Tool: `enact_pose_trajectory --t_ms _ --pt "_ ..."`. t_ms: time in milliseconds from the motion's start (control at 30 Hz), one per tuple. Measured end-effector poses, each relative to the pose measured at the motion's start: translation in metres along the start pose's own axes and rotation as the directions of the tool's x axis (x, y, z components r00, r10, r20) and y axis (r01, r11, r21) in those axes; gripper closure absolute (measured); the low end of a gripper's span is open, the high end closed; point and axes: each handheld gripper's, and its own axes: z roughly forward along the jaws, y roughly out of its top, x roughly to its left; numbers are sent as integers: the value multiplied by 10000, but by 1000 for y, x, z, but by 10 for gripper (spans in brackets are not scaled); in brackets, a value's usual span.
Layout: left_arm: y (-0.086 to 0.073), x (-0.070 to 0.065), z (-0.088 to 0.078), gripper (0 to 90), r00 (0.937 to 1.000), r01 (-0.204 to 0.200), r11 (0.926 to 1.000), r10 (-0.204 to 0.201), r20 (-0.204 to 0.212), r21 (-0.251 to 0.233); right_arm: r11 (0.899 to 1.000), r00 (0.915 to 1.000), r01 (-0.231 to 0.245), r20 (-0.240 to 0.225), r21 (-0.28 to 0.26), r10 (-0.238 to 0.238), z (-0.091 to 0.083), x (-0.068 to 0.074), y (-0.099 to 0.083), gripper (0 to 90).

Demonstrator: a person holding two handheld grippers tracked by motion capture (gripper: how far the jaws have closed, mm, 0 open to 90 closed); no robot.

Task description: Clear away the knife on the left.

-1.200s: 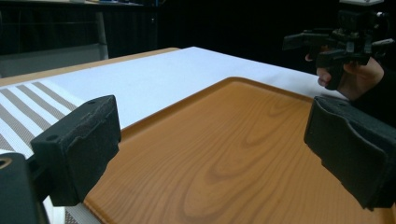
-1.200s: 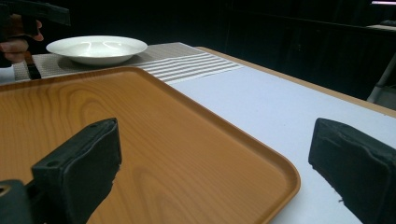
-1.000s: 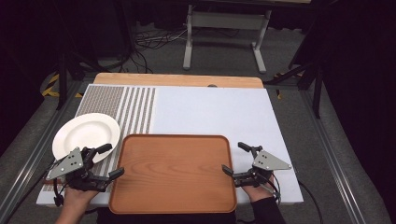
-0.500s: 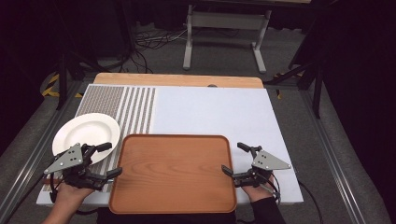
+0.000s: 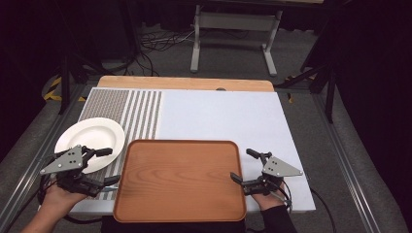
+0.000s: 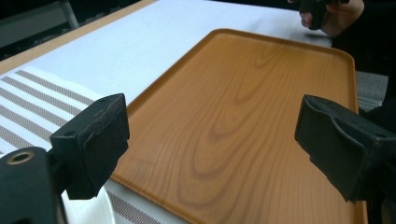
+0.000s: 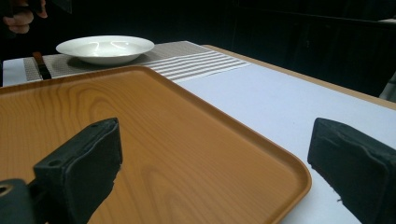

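White mat, orange-brown wood-grain tray [image 5: 180,180], rounded corners, raised rim

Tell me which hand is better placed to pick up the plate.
Left. The left gripper sits with open jaws right beside the white plate, at the tray's left edge. The right gripper is across the tray, far from the plate.

A tray [image 5: 180,182] lies between both grippers, a plate [image 5: 92,138] at its left
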Motion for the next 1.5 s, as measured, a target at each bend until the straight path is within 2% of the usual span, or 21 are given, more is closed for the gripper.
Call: enact_pose_trajectory --t_ms 100,167,300,400,500,533,600,700,867,1000,1133,1167,1233,1300,1367,1467,1500 --pt "2 3 -4 112 9997 -228 9982 223 98 549 10000 10000 8 -15 0 -8 0 0 0 37" --pt "3 3 -6 112 9996 -254 9969 248 95 745 10000 10000 2 -29 6 -2 0 0 0 37" --pt "6 5 -13 122 9984 -556 9918 561 -18 1154 10000 10000 -22 -47 -15 22 0 0 0 37" --pt "6 6 -17 126 9983 -577 9892 588 -36 1350 10000 10000 -21 -62 -7 21 1 0 0 37" --pt "6 9 -23 133 9977 -640 9815 671 -112 1806 10000 10000 -47 -73 9 47 1 1 0 37" --pt "6 9 -23 133 9977 -640 9815 671 -112 1806 10000 10000 -44 -84 36 44 1 0 0 37" --pt "7 11 -27 139 9961 -813 9728 868 -159 2170 10000 10000 -56 -73 43 56 1 0 -1 37" --pt "8 11 -32 151 9946 -969 9640 1032 -125 2476 10000 10000 -43 -81 51 44 1 0 -1 37" --pt "9 16 -41 165 9936 -1065 9527 1129 -62 2847 10000 9999 -12 -101 71 13 2 0 -1 37" --pt "8 20 -45 169 9916 -1237 9365 1292 50 3280 10000 9999 -27 -98 81 28 2 0 -1 37" --pt "7 22 -47 169 9918 -1242 9313 1269 145 3426 10000 9999 -7 -119 71 8 2 0 -1 37" --pt "7 22 -47 170 9910 -1311 9255 1324 208 3554 10000 9999 3 -120 80 -2 2 0 -1 37" --pt "6 22 -48 172 9906 -1351 9195 1340 286 3690 9999 9999 6 -134 106 -5 2 0 -2 37" --pt "6 23 -48 173 9891 -1458 9080 1412 405 3927 9999 9999 5 -171 110 -4 2 0 -2 37" --pt "5 23 -47 177 9868 -1613 8874 1507 588 4318 9999 9998 18 -182 114 -16 2 0 -2 37" --pt "3 26 -48 188 9845 -1753 8660 1557 806 4684 9999 9998 33 -193 103 -31 2 0 -2 37" --pt "2 26 -48 192 9843 -1766 8613 1537 870 4763 9999 9998 31 -206 97 -29 2 0 -2 37"
